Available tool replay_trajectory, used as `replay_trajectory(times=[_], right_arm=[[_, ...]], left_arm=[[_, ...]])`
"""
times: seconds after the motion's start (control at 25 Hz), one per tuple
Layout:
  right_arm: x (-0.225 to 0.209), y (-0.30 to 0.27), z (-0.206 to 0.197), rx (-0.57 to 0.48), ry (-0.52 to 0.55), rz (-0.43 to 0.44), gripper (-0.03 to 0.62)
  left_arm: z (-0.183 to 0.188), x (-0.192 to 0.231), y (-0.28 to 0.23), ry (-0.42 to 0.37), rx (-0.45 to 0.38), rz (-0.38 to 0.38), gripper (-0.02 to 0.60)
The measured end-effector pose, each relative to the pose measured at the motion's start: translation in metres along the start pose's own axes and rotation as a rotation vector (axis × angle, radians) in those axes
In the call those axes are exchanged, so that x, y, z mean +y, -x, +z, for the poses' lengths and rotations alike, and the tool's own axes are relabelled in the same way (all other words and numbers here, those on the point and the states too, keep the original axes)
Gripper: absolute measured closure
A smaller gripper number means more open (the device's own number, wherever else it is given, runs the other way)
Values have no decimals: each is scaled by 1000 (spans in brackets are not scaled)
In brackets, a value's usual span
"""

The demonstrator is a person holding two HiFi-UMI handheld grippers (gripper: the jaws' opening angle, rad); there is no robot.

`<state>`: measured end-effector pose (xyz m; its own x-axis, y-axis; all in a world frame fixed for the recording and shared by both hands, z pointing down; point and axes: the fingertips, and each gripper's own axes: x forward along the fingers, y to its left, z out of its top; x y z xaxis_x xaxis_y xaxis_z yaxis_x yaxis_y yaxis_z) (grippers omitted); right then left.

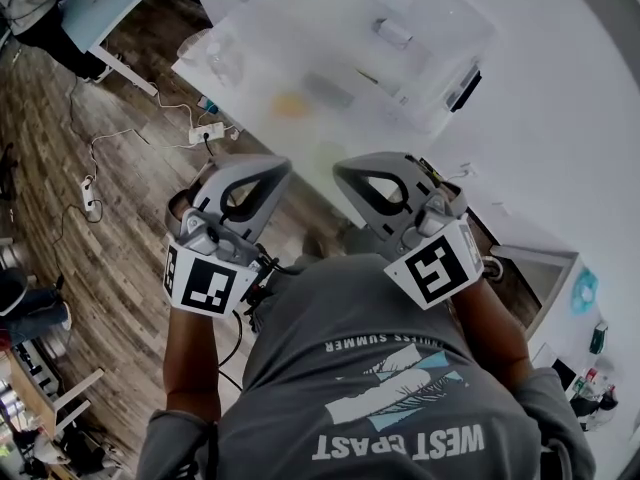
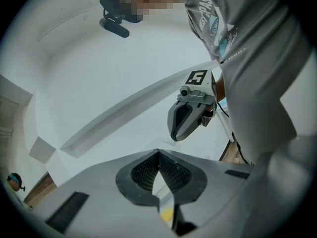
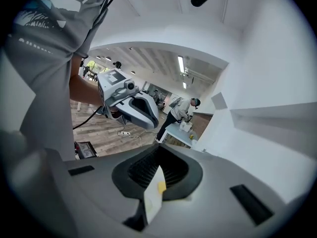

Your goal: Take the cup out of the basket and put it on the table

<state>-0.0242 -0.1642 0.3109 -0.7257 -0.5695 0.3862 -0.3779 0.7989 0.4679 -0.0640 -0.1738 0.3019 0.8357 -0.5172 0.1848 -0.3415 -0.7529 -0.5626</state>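
Note:
A clear plastic basket (image 1: pixel 440 93) stands on the white table (image 1: pixel 560 138) in the washed-out head view. A small pale cylinder (image 1: pixel 393 33) lies inside it; I cannot tell whether it is the cup. Both grippers are held close to the person's chest, short of the table and well away from the basket. The left gripper (image 1: pixel 270 168) is shut and empty, its jaws meeting at the tip in its own view (image 2: pixel 158 153). My right gripper (image 1: pixel 345 171) is also shut with nothing in it (image 3: pixel 159 148). Each gripper view shows the other gripper: the right gripper (image 2: pixel 174 135) and the left gripper (image 3: pixel 151 123).
A yellowish object (image 1: pixel 290 103) and a clear item (image 1: pixel 222 58) lie near the table's near corner. Cables and power strips (image 1: pixel 205 133) run over the wooden floor at left. Another table (image 1: pixel 110 8) stands at far left. A person (image 3: pixel 178 114) bends over a distant table.

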Motion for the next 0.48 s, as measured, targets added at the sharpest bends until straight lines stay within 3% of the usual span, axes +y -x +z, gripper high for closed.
replay_trajectory(times=[0.48], right_arm=[[-1, -4, -3, 45, -23, -10, 583]], left_arm=[[-9, 0, 6, 24, -15, -1, 574]])
